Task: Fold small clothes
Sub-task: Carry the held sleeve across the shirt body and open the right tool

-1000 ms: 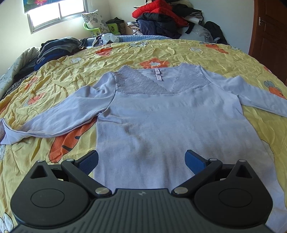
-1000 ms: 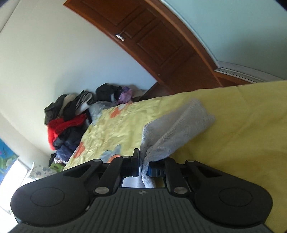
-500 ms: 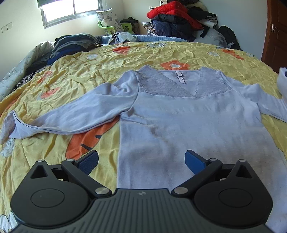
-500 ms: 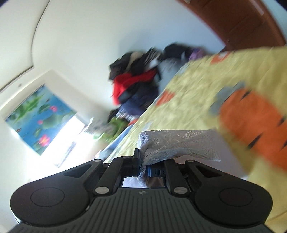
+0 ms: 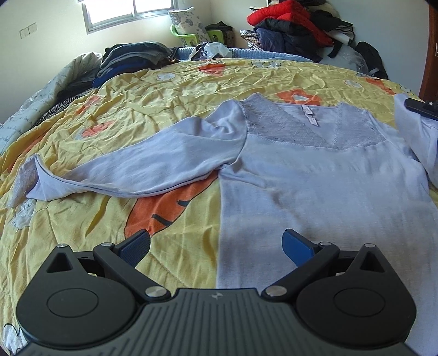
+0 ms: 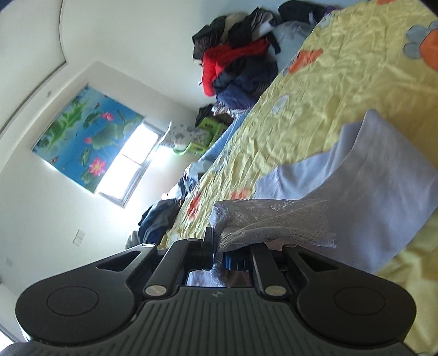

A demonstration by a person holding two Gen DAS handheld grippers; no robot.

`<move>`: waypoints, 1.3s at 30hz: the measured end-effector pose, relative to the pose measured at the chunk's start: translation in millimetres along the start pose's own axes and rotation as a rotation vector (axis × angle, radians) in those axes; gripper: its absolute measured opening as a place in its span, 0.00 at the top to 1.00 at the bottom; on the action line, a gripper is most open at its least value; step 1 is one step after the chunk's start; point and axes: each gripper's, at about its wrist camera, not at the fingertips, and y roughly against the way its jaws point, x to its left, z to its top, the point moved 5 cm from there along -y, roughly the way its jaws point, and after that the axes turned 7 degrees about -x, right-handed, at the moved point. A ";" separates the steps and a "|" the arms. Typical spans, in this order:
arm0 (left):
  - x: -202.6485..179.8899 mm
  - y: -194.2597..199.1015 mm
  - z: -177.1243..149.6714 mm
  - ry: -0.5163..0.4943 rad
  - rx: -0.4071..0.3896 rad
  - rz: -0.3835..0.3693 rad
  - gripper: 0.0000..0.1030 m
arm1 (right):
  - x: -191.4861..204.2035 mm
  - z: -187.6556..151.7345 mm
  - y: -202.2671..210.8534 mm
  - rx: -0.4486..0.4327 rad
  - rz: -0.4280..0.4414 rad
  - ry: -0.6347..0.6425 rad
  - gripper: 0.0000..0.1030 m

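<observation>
My left tongs (image 5: 216, 247) stand spread and empty, hovering low over the near hem of the top (image 5: 314, 191); one pad sits above the bedspread (image 5: 82, 219), the other above the cloth; neither touches anything that I can see. The top lies flat, front up, on the bed, neckline away from me; its one sleeve (image 5: 153, 167) stretches out flat across the carrot print, cuff turned over at the far end.

My right tongs (image 6: 217, 258) are pressed together on the lace cuff (image 6: 268, 221) of the other sleeve (image 6: 383, 186); that sleeve rises off the bedspread and hangs from the grip; in the left view it shows at the right edge, lifted beside the shoulder.

Judgement: the step in hand is the first fold, the lifted sleeve being brought in over the chest; the outstretched sleeve and the body folds remain. The next move calls for laying the cuff across the chest panel without dragging the shoulder, then releasing; the left tongs could pin the hem if the body shifts.

Beyond the bed: piled clothes (image 5: 287, 24) against the wall and a window (image 5: 128, 11).
</observation>
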 end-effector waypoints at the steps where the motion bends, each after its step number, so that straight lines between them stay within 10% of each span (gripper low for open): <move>1: 1.5 -0.3 -0.6 0.002 0.000 0.003 0.00 | 2.5 -4.7 -2.4 0.010 -0.001 0.002 0.87; 39: 60.5 -7.9 -8.7 0.059 0.013 0.079 0.00 | 92.0 -134.3 -110.9 0.243 -0.046 0.206 0.86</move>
